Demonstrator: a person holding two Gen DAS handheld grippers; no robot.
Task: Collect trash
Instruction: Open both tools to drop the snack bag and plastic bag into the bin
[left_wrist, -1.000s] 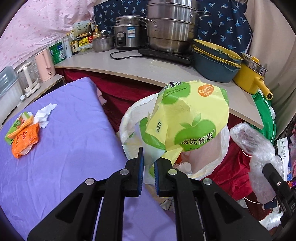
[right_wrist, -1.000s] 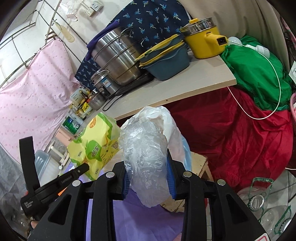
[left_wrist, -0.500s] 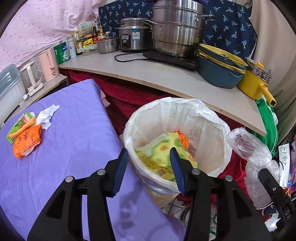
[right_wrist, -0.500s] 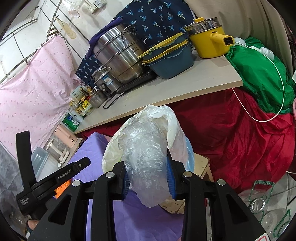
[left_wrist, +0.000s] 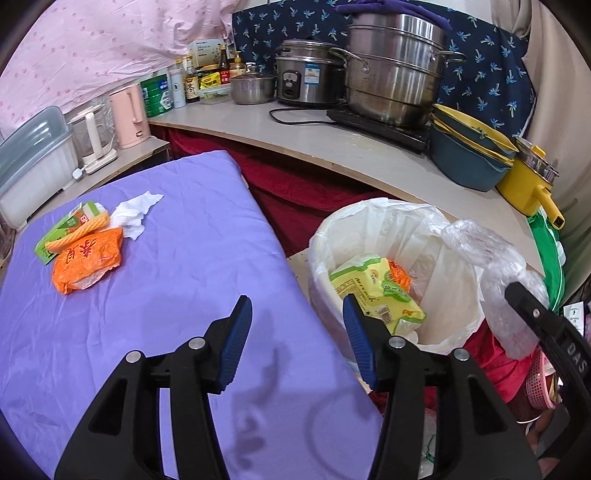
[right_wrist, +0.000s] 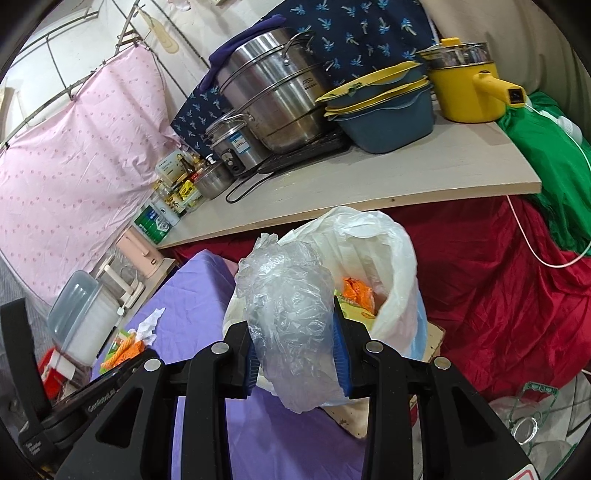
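Observation:
My left gripper (left_wrist: 297, 306) hovers over the edge of the purple-covered table (left_wrist: 177, 280); its jaws are opening and nothing is between them. The yellow-green package (left_wrist: 373, 291) lies inside the bin with the white liner (left_wrist: 369, 218), on an orange wrapper. My right gripper (right_wrist: 293, 332) is shut on a crumpled clear plastic bag (right_wrist: 291, 314), held at the bin's rim (right_wrist: 399, 258); the same clear bag (left_wrist: 484, 254) shows in the left wrist view. On the table's far left lie an orange packet (left_wrist: 88, 258), a green box (left_wrist: 62, 229) and a white tissue (left_wrist: 135, 214).
A pale counter (left_wrist: 332, 147) behind the bin carries steel pots (left_wrist: 395, 70), a rice cooker (left_wrist: 310, 74), blue-and-yellow basins (left_wrist: 469, 155), a yellow pot (left_wrist: 528, 181) and bottles. Red cloth (right_wrist: 498, 295) hangs below it. A pink kettle (left_wrist: 129, 110) and a plastic box (left_wrist: 33, 162) stand left.
The left gripper let go of the yellow-green package, which dropped into the bin, and its jaws spread wide. Both grippers shifted sideways; the right one still grips the clear bag.

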